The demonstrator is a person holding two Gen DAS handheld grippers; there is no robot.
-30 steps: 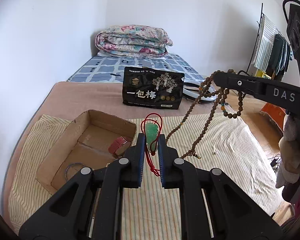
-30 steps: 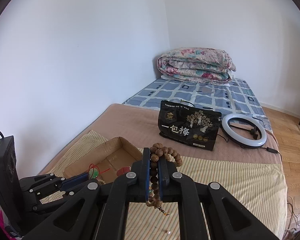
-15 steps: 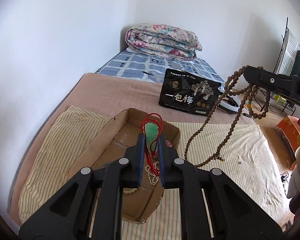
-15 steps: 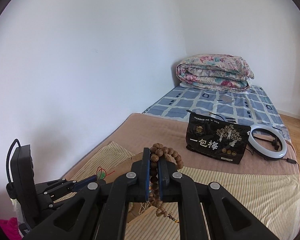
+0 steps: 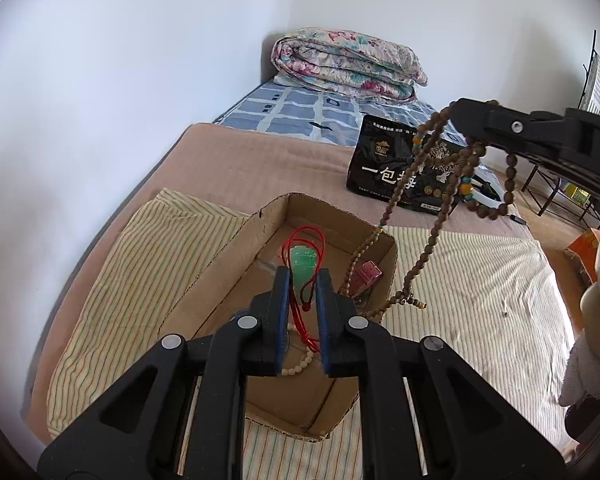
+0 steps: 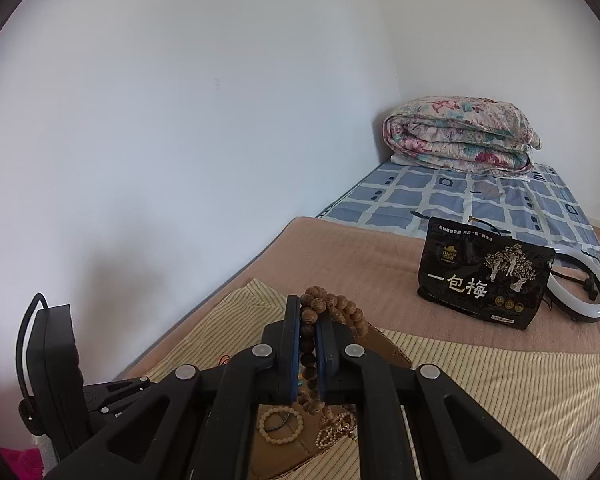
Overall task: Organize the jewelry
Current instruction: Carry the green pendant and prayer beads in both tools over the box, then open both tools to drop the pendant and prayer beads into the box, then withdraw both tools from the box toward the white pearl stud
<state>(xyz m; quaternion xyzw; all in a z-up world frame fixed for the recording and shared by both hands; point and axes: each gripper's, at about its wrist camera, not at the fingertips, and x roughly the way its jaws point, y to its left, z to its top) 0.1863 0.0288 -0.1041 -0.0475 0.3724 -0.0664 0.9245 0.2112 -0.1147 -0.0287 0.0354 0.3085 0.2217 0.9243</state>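
Bed against a white wall, striped cloth (image 5: 120, 264) spread across it, open cardboard box (image 5: 236, 240) on top. Your left gripper (image 5: 303, 280) clamps a green pendant (image 5: 302, 264) on red cord above the box interior. Your right gripper (image 6: 308, 320) clenches a brown bead necklace (image 5: 428, 240), strands hanging over the box's right rim; bare cloth lies beyond.

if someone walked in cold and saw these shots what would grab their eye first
First, the green pendant on a red cord, pinched in the left tongs right above the open cardboard box on the striped cloth. Next, the long brown bead necklace dangling from the right tongs, its lower end hanging by the box's right wall. Behind them a black snack bag stands on the bed, with a folded floral quilt in the far corner.
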